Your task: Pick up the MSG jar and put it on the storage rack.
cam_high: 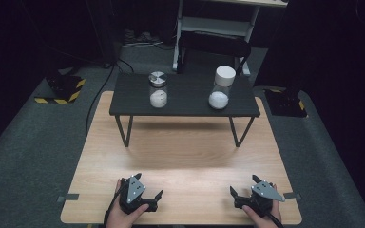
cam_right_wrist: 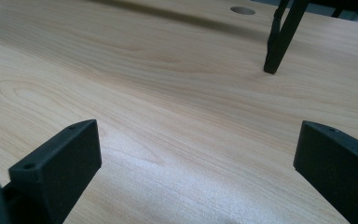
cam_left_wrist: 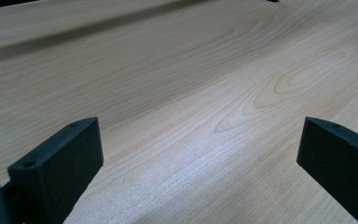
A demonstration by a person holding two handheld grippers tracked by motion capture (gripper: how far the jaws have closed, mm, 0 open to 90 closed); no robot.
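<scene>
On the pale woodgrain table (cam_high: 180, 156), left tongs (cam_high: 148, 191) and right tongs (cam_high: 242, 187) spread wide, probably resting

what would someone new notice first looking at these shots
Two clear jars of white powder stand apart on a small black raised shelf at the far side of the wooden table: the silver-lidded jar on the left, the white-lidded jar on the right. Near the table's front edge, the left gripper and right gripper rest with jaws wide open, holding nothing.
</scene>
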